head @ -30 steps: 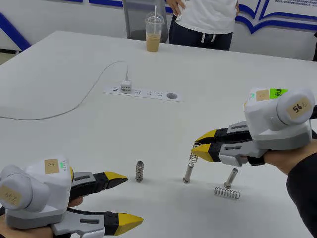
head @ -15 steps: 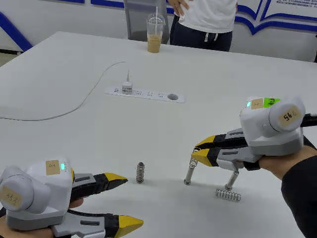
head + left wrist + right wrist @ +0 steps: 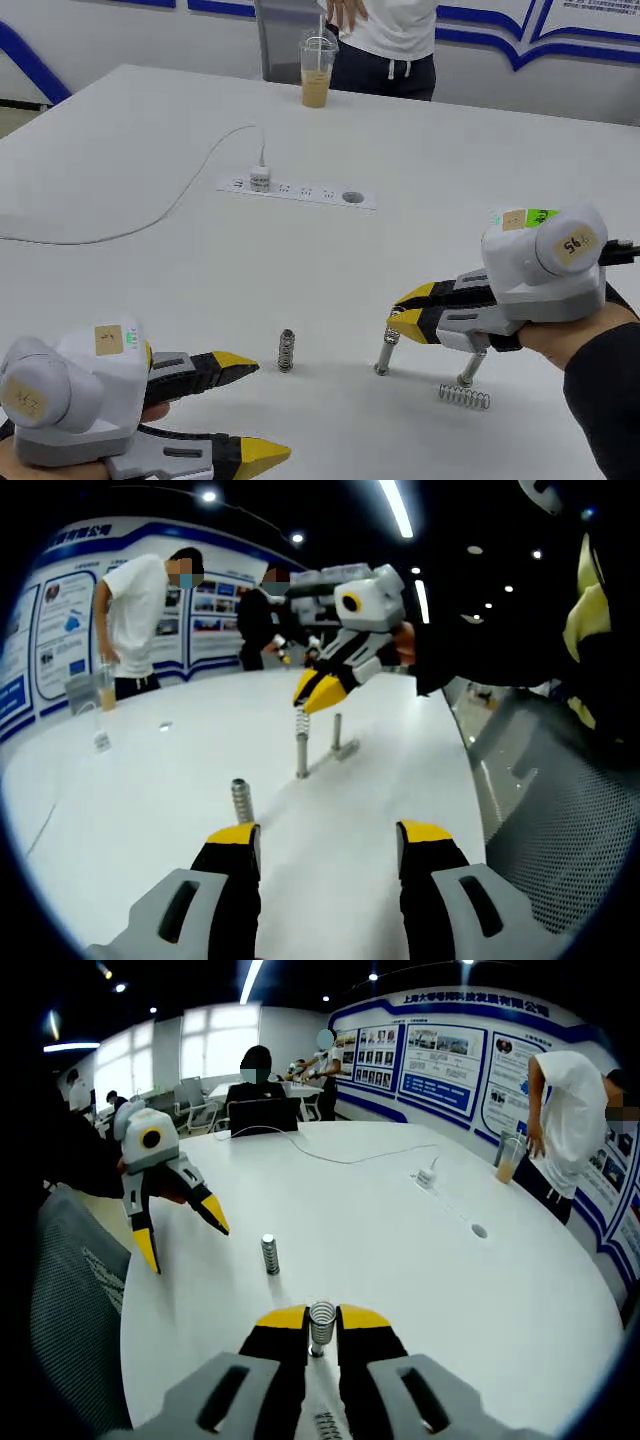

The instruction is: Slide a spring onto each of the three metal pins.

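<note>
since the pins seem only to stand loose on the white surface, a sideways nudge from the right gripper could tip the mid pin, which looks to lean slightly in the head view. that gripper is closed tight on the held spring, whose lower coils appear to sit over the pin's top. if it pushes down off the pin's line, i judge the coils could snag on the tip and buckle, or the spring could jump free when the jaws part. the right pin stands just under the gripper's body, at 4 o'clock of the mid pin, and a dropping hand could knock it over.

in the head view the right gripper's tips are at 1 o'clock of the mid pin, with the held spring between tips and pin and touching both. in the right gripper view that spring stands upright, pinched between the tips. the left gripper is wide open with nothing in it, well apart at 8 o'clock of the mid pin. the left pin, wrapped in coils, stands at 9 o'clock of the mid pin, near the left gripper's upper tip. a loose spring lies flat at 6 o'clock of the right pin, just beside its foot.
</note>
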Available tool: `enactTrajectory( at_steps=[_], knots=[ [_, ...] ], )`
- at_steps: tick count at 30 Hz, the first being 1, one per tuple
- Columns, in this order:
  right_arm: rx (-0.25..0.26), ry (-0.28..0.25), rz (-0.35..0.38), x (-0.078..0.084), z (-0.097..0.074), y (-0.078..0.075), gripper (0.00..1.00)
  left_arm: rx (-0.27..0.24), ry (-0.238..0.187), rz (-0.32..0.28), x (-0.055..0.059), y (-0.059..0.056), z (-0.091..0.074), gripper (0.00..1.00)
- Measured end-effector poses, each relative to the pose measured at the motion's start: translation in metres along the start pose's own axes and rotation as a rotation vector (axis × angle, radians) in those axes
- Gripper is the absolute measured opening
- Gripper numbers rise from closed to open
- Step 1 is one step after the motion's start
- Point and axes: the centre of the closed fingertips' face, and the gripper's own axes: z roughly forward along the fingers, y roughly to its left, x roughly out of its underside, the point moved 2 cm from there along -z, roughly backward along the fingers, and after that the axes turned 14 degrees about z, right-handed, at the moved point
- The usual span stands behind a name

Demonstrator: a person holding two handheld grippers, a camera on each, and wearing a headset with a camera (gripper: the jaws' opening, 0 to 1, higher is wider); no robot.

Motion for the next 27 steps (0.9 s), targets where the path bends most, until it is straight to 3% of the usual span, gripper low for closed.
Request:
enactTrajectory(
  at_steps=[27],
  knots=[
    [0.008, 0.044, 0.039, 0.030, 0.024, -0.004, 0.12, 0.004, 0.006, -0.003, 0.003, -0.001, 0.001, 0.55]
  ],
)
